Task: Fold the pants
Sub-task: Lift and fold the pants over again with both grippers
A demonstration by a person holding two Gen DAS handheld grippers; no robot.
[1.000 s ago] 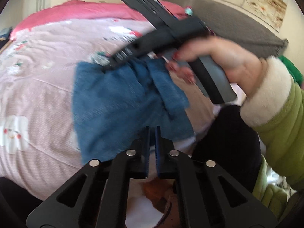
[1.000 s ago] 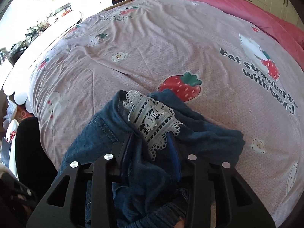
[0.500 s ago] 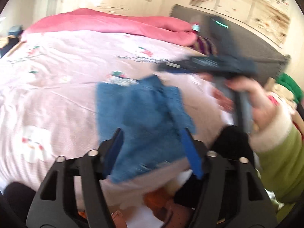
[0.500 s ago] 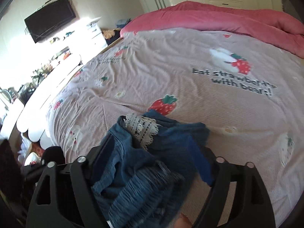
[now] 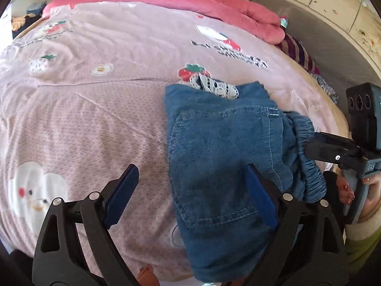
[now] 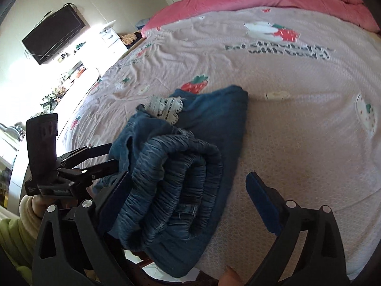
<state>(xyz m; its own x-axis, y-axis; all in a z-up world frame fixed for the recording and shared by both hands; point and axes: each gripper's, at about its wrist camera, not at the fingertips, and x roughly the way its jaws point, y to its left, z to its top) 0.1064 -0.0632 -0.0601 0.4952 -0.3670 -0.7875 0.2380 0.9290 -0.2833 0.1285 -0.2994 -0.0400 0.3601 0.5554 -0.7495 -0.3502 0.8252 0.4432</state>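
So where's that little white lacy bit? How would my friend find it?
Start with the big pink bedspread with cartoon strawberries. Near its front edge lies a folded bundle of blue denim pants. The lace trim pokes out at the bundle's far end, beside a printed red strawberry; it is the only white, holey patterned thing on the blue cloth.

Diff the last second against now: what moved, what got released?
Both claws let go. The left claw, shut a second ago, now stands wide open over the jeans. The right claw, which pinched the denim near the lace trim, is open and drawn back toward the gathered waistband. The jeans went from hanging bunched to lying folded on the bedspread. The bedspread is unchanged.
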